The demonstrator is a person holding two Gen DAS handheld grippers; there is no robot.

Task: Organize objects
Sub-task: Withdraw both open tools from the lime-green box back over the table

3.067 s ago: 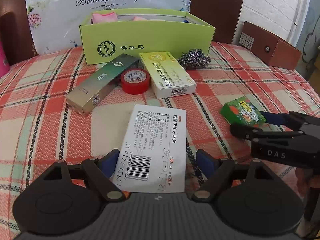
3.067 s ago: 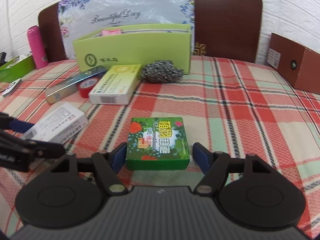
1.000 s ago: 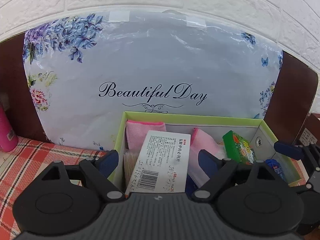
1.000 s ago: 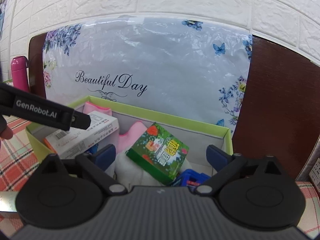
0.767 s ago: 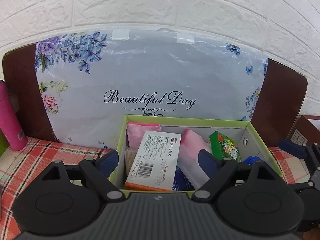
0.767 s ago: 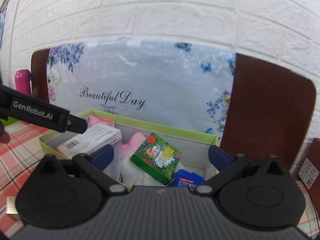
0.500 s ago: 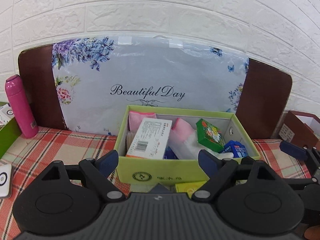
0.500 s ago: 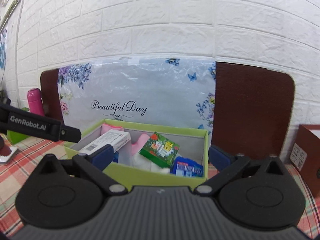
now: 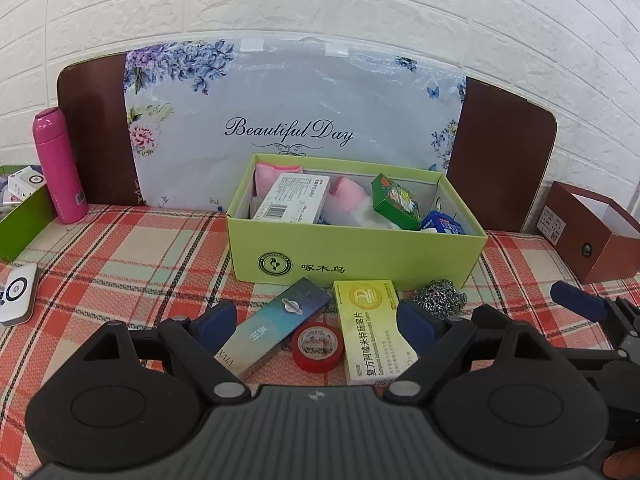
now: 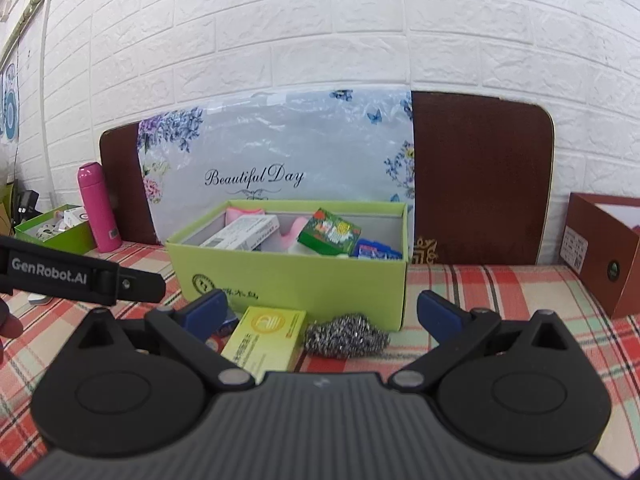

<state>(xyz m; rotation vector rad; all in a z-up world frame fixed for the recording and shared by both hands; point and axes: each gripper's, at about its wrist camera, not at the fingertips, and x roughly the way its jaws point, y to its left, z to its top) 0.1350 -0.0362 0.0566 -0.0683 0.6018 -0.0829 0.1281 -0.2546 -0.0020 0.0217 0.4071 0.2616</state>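
A home setting is showing here: a table [image 9: 120, 248] wearing a red plaid cloth is standing against a white brick-pattern wall [image 10: 320, 40], with a dark wooden headboard-like panel [image 10: 480, 180] rising along its far edge. Household odds are lying about: a pink flask [image 9: 60, 168] at the far left corner, medicine cartons, tape, a steel scourer [image 9: 439, 300].

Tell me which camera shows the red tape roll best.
The left wrist view: the red tape roll lies in full sight between the long teal box and the yellow box. In the right wrist view, the gripper body hides it.
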